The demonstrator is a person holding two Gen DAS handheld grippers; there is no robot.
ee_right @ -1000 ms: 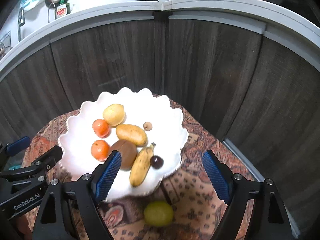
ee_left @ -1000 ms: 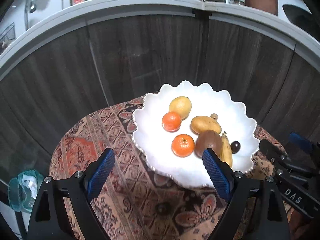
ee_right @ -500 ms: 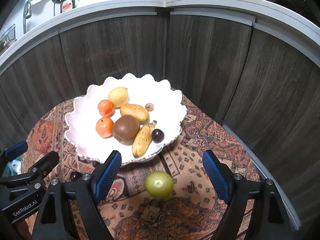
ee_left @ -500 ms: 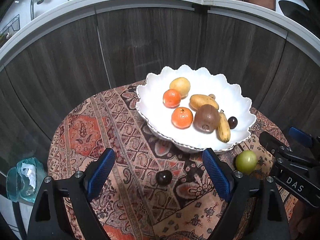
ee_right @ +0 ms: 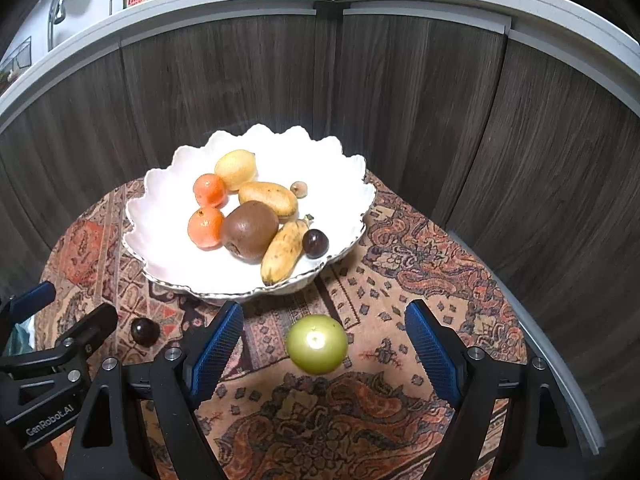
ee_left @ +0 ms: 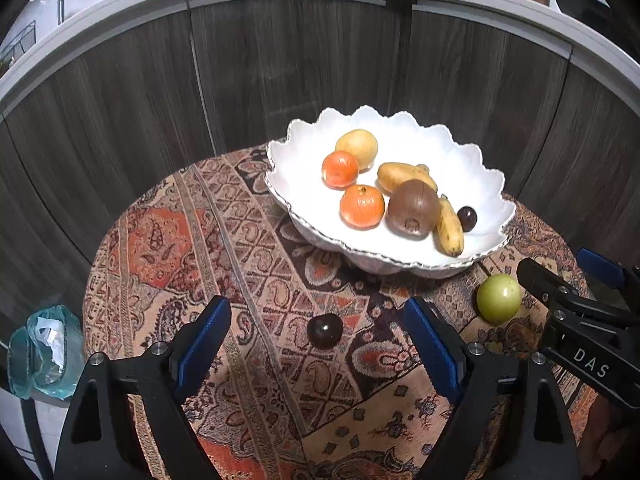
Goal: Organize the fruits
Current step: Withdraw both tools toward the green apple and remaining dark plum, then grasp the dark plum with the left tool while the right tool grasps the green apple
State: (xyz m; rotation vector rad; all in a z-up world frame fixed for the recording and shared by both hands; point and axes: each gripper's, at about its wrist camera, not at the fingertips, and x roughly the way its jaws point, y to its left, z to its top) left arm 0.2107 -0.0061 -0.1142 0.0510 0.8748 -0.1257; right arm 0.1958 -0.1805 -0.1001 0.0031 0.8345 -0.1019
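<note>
Step in hand, by my reading: the approach to the two fruits not yet in the white scalloped bowl (ee_right: 352, 184), which stands on the patterned woven cloth (ee_left: 168, 240) and already carries the rest. The left gripper (ee_left: 316, 344) stands wide with nothing held; its jaws have just been closing a little, and the dark plum (ee_left: 325, 330) lies on the cloth between them, untouched. The right gripper (ee_right: 320, 344) is likewise wide and empty, with the green round fruit (ee_right: 317, 343) framed between its blue ribbed pads (ee_right: 218, 344), clear of both. The next move probably calls for each gripper to settle around its fruit and close gently at the widest girth. Both fruits are smooth, glossy and round, likely to roll or slip. The bowl is glazed, with a wavy rim; the cloth is coarse.
</note>
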